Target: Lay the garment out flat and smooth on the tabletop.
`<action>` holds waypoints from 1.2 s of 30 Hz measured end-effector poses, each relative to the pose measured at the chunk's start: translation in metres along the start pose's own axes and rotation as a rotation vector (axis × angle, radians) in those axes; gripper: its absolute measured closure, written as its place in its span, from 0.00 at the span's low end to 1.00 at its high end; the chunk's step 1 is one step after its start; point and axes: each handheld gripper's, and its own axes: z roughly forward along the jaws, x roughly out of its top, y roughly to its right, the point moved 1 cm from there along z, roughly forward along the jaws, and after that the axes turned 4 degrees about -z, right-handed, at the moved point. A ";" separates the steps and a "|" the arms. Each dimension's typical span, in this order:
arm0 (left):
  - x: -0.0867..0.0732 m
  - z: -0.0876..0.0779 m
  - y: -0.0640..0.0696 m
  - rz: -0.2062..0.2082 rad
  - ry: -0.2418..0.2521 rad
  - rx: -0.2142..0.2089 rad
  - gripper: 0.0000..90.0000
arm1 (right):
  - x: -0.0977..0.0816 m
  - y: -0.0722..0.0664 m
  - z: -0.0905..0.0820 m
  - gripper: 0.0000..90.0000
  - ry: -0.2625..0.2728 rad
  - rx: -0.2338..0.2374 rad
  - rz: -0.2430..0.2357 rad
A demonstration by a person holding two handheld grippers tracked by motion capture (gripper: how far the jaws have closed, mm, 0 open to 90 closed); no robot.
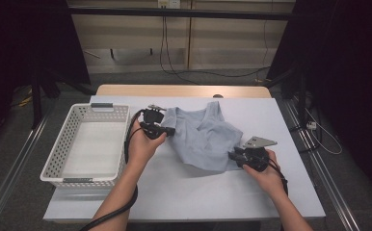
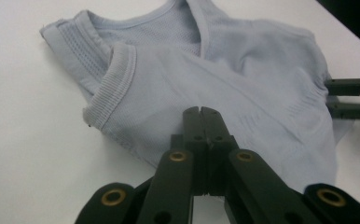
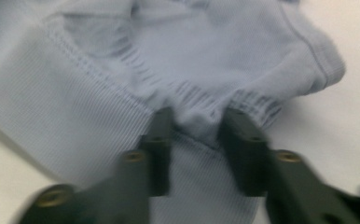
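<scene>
A light blue sleeveless top [image 1: 205,137] lies crumpled on the white tabletop [image 1: 189,192]. My left gripper [image 1: 171,130] sits at the top's left edge, its jaws shut together with their tips resting on the fabric [image 2: 243,79]; no cloth shows between them [image 2: 200,112]. My right gripper [image 1: 232,155] is at the garment's lower right corner. In the right gripper view its jaws [image 3: 196,123] pinch a bunched fold of the ribbed hem [image 3: 206,56]. The left gripper view shows the right gripper [image 2: 328,97] at the far edge of the cloth.
A white perforated plastic basket [image 1: 54,159] stands on the left part of the table, close to my left forearm. Beyond the table are a grey floor with cables and a dark frame. Bare tabletop lies in front of the garment.
</scene>
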 end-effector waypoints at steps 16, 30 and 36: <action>-0.005 0.007 -0.003 0.002 0.007 0.015 1.00 | 0.013 0.022 -0.019 1.00 0.155 -0.105 0.090; 0.005 0.045 -0.008 0.003 -0.012 0.033 1.00 | 0.000 0.036 0.013 1.00 -0.047 -0.112 0.072; 0.003 0.046 -0.008 -0.006 -0.013 0.028 1.00 | -0.001 0.037 0.008 0.89 -0.021 -0.101 0.105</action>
